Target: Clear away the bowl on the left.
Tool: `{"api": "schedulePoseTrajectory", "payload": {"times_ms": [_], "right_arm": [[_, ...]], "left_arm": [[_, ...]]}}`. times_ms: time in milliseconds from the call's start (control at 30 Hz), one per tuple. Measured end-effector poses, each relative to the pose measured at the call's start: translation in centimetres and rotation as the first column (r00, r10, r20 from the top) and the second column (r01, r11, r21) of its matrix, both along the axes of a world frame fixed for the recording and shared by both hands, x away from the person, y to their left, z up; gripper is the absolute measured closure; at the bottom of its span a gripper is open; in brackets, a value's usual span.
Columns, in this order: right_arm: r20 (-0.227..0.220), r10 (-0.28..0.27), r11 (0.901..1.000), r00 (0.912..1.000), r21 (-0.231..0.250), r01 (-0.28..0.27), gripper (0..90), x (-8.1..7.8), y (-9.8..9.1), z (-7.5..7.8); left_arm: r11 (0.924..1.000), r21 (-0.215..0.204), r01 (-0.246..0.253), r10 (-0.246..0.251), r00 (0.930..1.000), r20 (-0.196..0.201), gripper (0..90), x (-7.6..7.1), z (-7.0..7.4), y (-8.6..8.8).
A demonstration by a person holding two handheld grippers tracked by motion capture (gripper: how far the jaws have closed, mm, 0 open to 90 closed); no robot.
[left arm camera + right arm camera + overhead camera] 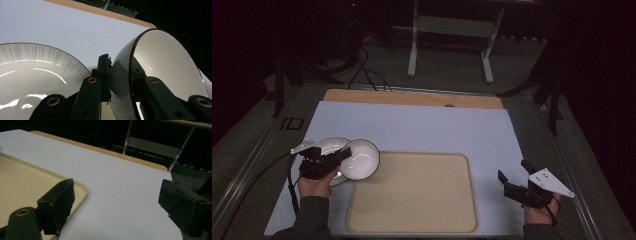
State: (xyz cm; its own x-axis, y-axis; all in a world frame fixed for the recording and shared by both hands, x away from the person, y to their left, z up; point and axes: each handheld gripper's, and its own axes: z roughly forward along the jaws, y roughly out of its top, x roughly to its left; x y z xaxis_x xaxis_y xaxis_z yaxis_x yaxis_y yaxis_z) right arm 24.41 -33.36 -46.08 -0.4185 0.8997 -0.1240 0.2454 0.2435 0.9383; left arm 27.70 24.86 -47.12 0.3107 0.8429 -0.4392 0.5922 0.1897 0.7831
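Worktop (422, 125), covered in a pale sheet with a wooden strip along its far edge, carries everything here. Next in size is the cream tray (412, 192), empty, lying between the two tools: its near-left corner sits just right of the left hand-held gripper (337, 160), and its right edge lies left of the right hand-held gripper (512, 182). Beneath and left of the left tool rests a white plate (30, 75) with a dark rim line. The white bowl (361, 159), brown-rimmed, is tipped on edge and lifted over the tray's corner; the left tool's jaws are clamped across its wall, one inside, one outside. The right tool's jaws stand wide apart, holding nothing, hovering over the bare sheet beside the tray. The step looks like carrying the bowl onto the tray; doing it well probably means levelling the wrist first, lowering until the base sits flat, then releasing, since a rim pinch on glazed ware may slip.
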Motion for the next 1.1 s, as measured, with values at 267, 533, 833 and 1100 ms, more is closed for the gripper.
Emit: {"api": "schedulePoseTrajectory", "payload": {"times_ms": [267,533,833,1100], "right_arm": [[0.001,0.001,1.0,1.0,0.0,-0.001,13.2,0.0,0.0,0.0],[0.002,0.0,1.0,1.0,-0.001,0.0,13.2,0.0,0.0,0.0],[0.002,0.0,1.0,1.0,0.0,0.0,13.2,0.0,0.0,0.0],[0.001,0.001,1.0,1.0,-0.002,-0.001,13.2,0.0,0.1,0.0]], "left_arm": [[0.9999,0.005,0.014,-0.014,0.9999,0.003,77.5,0.0,0.0,-0.4],[0.9993,0.01,0.036,-0.036,0.9993,0.009,77.5,0.1,0.0,-1.0],[0.9981,0.015,0.06,-0.061,0.998,0.015,77.4,0.1,0.0,-1.8],[0.9971,0.013,0.075,-0.075,0.997,0.016,77.3,0.2,-0.1,-2.2]]}}
